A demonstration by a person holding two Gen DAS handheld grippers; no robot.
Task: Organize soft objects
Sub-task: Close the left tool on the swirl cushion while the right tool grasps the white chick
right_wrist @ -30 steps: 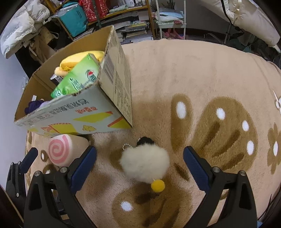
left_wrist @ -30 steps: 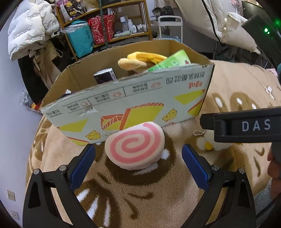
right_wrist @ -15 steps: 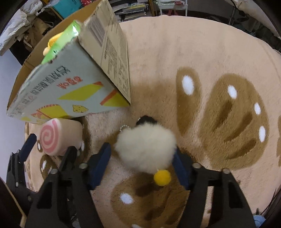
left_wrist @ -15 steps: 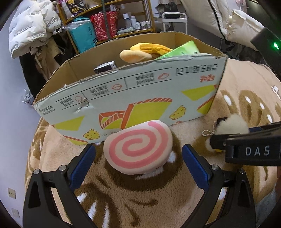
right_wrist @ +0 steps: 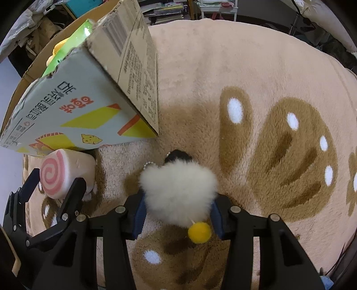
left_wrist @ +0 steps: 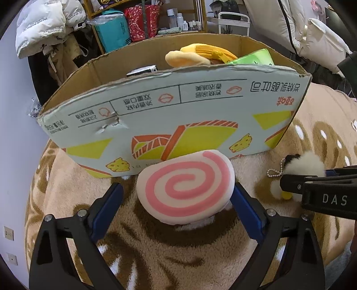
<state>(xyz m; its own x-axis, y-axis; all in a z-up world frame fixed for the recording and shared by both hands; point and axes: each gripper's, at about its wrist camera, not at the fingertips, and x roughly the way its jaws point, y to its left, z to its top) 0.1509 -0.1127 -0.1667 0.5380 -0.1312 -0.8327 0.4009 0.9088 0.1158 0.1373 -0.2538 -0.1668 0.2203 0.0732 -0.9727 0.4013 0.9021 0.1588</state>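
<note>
A pink-and-white spiral roll plush (left_wrist: 187,187) lies on the rug against the front of a cardboard box (left_wrist: 169,120). My left gripper (left_wrist: 178,200) is open around it, right pad touching its side, left pad apart. The roll also shows in the right wrist view (right_wrist: 64,174). A white fluffy pompom charm (right_wrist: 178,191) with a yellow ball and bead chain lies on the rug. My right gripper (right_wrist: 178,212) is shut on it, both blue pads pressing its sides. The right gripper also shows in the left wrist view (left_wrist: 312,189). The box holds a yellow plush (left_wrist: 196,55) and a green pack (left_wrist: 254,58).
A beige rug with brown patterns (right_wrist: 267,111) covers the floor. Behind the box stand a shelf with bags and bottles (left_wrist: 142,24), a hanging white jacket (left_wrist: 44,24) and a small cart (left_wrist: 232,20). A wall with a socket (left_wrist: 9,234) is at the left.
My right gripper has closed onto the white pompom charm. My left gripper has moved forward so its pads now flank the spiral roll, and narrowed a little.
</note>
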